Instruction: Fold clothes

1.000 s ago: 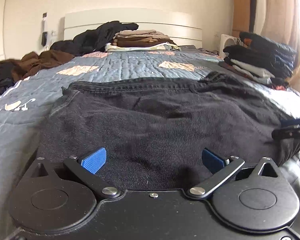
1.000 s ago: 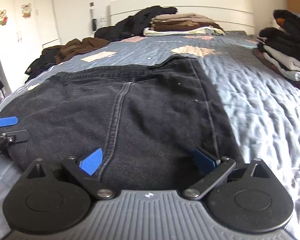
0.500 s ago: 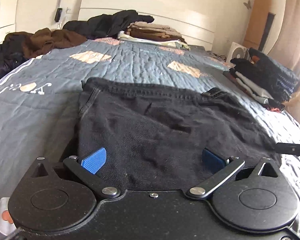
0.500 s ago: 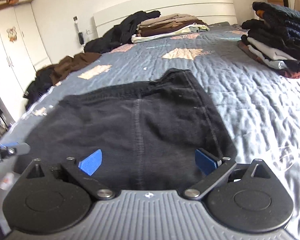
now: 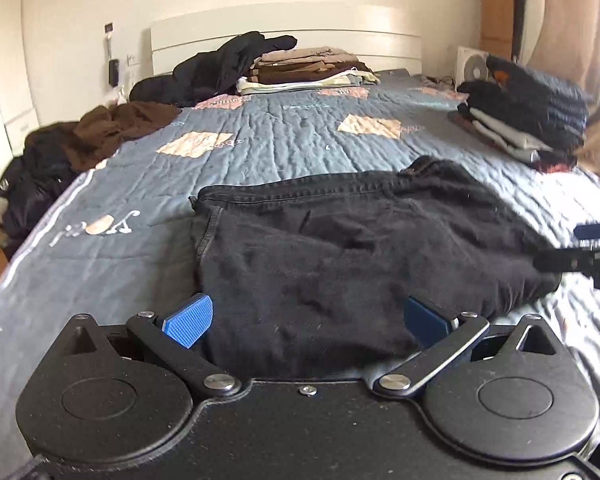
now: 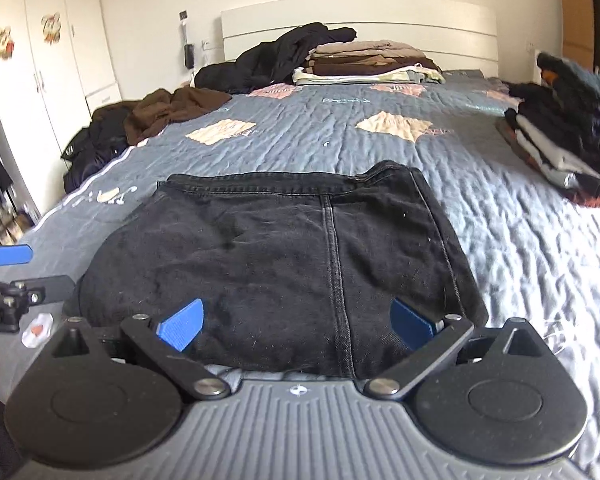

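Cream walls and a white slatted headboard (image 6: 360, 32) back a bed under a blue-grey quilted bedspread (image 6: 380, 152). Folded black denim jeans (image 6: 292, 256) lie near its foot, waistband toward the headboard, long axis crosswise. Left gripper (image 5: 306, 322) and right gripper (image 6: 296, 322) fingers are spread wide, empty, at the jeans' near edge.

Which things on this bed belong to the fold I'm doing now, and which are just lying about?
In the job:
- folded black denim jeans
- left hand-held gripper, open
- right hand-held gripper, open

Lying about:
- stack of folded beige and brown clothes
- stack of folded dark clothes
- crumpled brown garment
- heaped black jacket
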Motion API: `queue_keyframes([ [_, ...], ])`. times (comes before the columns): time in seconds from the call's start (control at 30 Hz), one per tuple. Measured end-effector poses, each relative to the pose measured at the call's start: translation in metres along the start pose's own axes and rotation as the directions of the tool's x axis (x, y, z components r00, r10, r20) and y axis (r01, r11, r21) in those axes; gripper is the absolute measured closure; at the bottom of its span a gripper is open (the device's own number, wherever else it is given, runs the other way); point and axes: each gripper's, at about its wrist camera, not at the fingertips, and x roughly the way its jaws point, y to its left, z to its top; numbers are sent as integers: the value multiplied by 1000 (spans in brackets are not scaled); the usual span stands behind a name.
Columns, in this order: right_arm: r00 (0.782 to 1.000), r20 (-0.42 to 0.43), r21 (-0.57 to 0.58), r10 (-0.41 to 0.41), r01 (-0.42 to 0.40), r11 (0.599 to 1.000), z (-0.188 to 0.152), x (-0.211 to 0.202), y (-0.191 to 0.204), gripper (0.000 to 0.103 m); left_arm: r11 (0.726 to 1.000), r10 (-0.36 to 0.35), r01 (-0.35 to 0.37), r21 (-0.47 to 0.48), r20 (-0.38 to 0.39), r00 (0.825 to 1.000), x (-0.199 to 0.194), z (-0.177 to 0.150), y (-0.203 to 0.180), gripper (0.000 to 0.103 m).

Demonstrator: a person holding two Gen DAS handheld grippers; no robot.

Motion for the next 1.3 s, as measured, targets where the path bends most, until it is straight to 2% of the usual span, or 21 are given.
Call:
queue_keyframes([
  [0.17, 999, -42, -55, -13, 11, 998, 1, -2, 14, 3, 999, -5, 4, -32, -15, 1000, -5, -14, 9, 0],
  [0.33, 997, -75, -50, -7, 3, 999, -3, 0, 21, 3, 999, 4, -6, -49, -34, 999, -8, -27, 13, 0],
  [0.57, 995, -95, -58, -13, 8, 998, -9, 0, 27, 3, 992, -24, 20, -121, -33, 999, -11, -35, 20, 0],
  [0.7, 995, -97, -61, -23, 17, 998, -9, 0, 26, 3, 984, -46, 42, -175, -21, 999, -10, -38, 25, 0],
  [0.87, 995, -98, -53, -22, 17, 998, -6, 5, 20, 3, 960, -72, 67, -272, -7, 997, -5, -45, 36, 0],
  [0.97, 996, -91, -45, -14, 10, 999, -3, 9, 17, 3, 915, -111, 108, -389, 15, 994, 0, -52, 50, 0],
  [1.1, 997, -79, -9, 20, -21, 1000, 5, 22, 8, 3, 816, -176, 166, -553, 35, 984, 15, -66, 70, 0],
  [1.2, 996, -72, 18, 52, -51, 999, 11, 34, 1, 3, 780, -165, 153, -607, 36, 986, 29, -73, 77, 0],
  [1.3, 993, -78, 22, 84, -83, 996, 21, 51, -4, 3, 703, -147, 131, -699, 38, 988, 44, -84, 87, 0],
])
